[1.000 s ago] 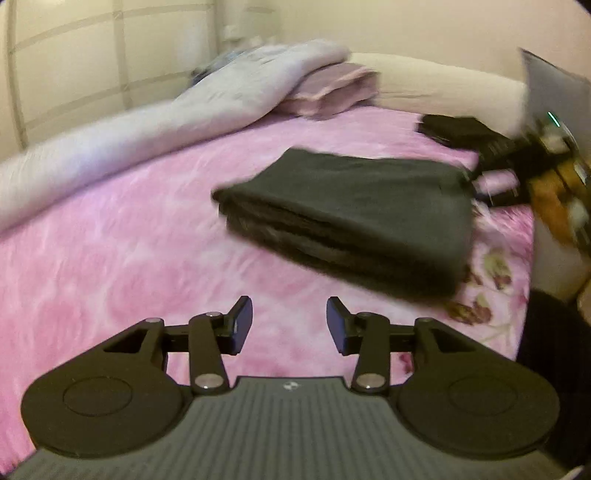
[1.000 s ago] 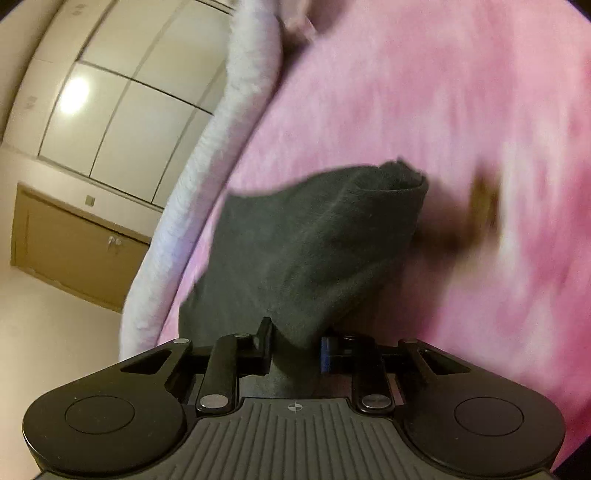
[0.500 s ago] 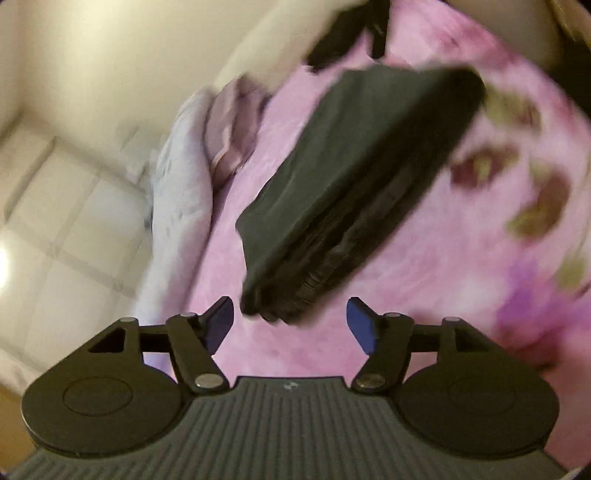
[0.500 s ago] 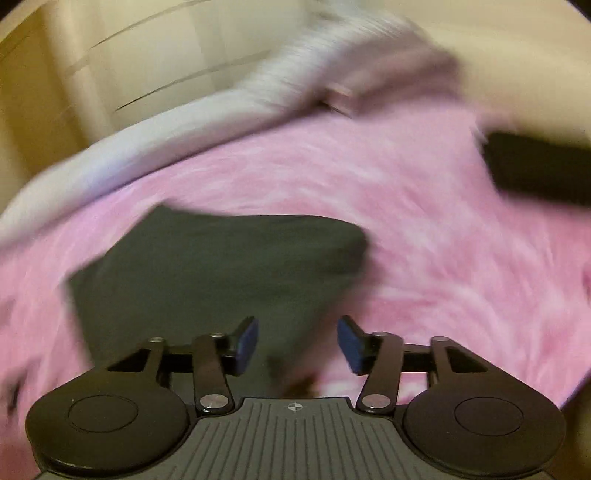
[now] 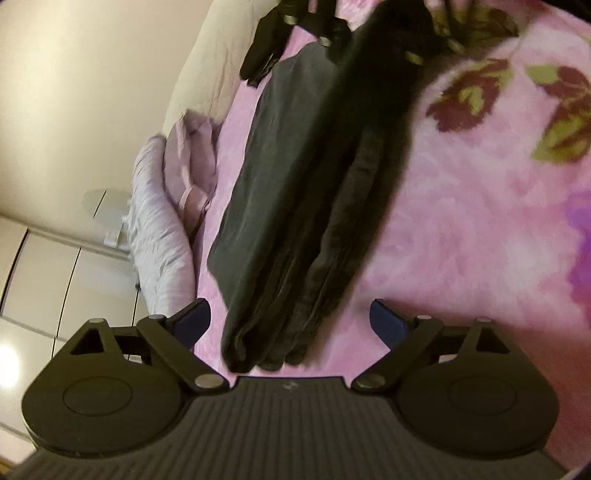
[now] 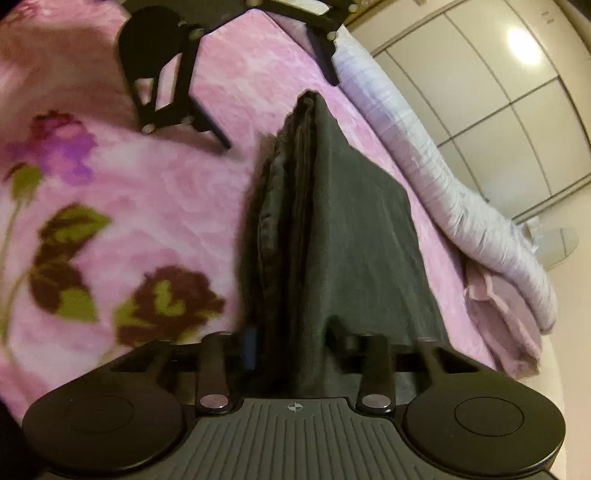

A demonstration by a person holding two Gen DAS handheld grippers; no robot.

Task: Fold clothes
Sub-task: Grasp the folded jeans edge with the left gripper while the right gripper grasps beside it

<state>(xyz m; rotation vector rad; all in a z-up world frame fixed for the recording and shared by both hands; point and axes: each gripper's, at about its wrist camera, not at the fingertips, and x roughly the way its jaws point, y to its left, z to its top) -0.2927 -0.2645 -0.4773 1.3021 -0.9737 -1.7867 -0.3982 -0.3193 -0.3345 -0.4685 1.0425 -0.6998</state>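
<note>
Left wrist view shows your left gripper [image 5: 290,319] with its two fingers spread wide, and the near end of the folded dark garment [image 5: 295,206] lies between them without touching either blue pad. The garment is a thick stack of grey-black layers, stretched out long on the pink floral blanket [image 5: 480,221] that covers the bed. At its far end you can see your right gripper [image 5: 332,35], dark and partly blurred, on the cloth. Right wrist view tells the same from the other side: your right gripper [image 6: 291,343] has its fingers pressed against the folded stack, pinching the end of the garment [image 6: 332,221] between them. Your left gripper [image 6: 236,55] appears far at the top, just beyond the other end of the cloth. On the right, a rolled pale quilt [image 6: 461,192] lies along the edge of the bed, with a pink pillow [image 6: 509,325] near it.
</note>
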